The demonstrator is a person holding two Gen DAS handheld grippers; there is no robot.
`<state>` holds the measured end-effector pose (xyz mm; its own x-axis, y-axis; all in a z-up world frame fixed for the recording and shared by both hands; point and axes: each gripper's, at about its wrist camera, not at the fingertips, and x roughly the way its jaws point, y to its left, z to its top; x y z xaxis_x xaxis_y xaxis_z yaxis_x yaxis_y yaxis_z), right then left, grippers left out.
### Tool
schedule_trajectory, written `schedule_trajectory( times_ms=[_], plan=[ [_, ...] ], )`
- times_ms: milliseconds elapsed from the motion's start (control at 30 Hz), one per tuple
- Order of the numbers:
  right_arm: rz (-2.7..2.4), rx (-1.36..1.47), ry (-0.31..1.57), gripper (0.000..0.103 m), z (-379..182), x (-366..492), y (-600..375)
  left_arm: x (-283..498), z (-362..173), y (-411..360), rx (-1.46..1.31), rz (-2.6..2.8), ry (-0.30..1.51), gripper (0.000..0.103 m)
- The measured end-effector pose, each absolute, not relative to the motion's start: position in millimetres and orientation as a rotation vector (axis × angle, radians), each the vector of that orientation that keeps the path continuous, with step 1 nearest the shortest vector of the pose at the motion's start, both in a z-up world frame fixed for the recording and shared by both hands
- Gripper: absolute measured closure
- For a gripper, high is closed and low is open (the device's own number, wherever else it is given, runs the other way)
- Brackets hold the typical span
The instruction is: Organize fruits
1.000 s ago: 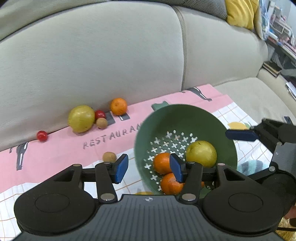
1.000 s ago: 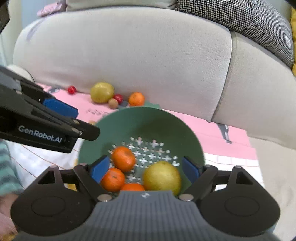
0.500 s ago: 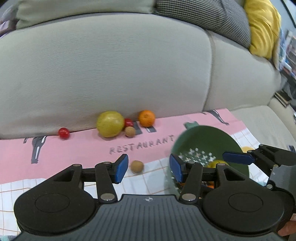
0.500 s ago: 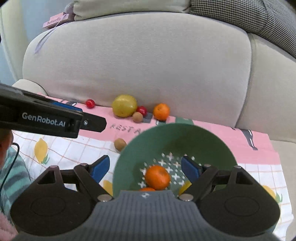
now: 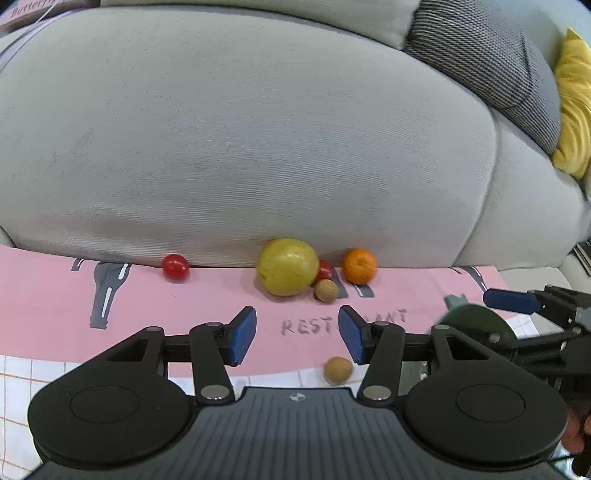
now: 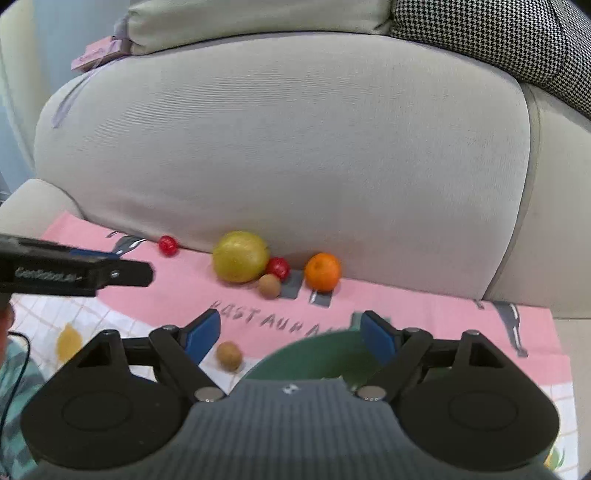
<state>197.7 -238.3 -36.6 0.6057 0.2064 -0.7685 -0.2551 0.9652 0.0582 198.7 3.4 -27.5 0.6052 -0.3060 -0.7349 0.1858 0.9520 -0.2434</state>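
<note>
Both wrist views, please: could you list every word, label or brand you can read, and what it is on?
"RESTAURANT": hand-lettered on the pink cloth, partly hidden by gripper fingers in each view.
"GenRobot.AI": on the left gripper's side, blurred.
"Butter...": pink label on the sofa back, cut off.

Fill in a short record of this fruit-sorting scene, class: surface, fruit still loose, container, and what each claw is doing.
surface: pink cloth on a sofa seat
loose fruit by backrest: yellow fruit, orange, two red fruits, small brown fruit
loose fruit nearer: brown fruit
container: green bowl, contents hidden
left claw: open, empty
right claw: jaws closing, nothing gripped
</note>
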Motion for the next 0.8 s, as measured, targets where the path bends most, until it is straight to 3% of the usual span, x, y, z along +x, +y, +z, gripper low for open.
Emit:
schedule_trajectory(
  times_ms=[133,367,800],
  plan=[
    [0.24,-0.041,0.915,0.039,-45,225,-241,215,-37,7,-0.155,-0.28,0.885,0.042],
    [0.232,0.024,0.983,0.049,-68,267,-236,243,-51,0,-0.159,-0.301,0.888,0.042],
    [0.177,0.055,1.112,0.05,-112,322,-231,276,-95,-32,0.069,-0.341,0.894,0.03]
  ],
)
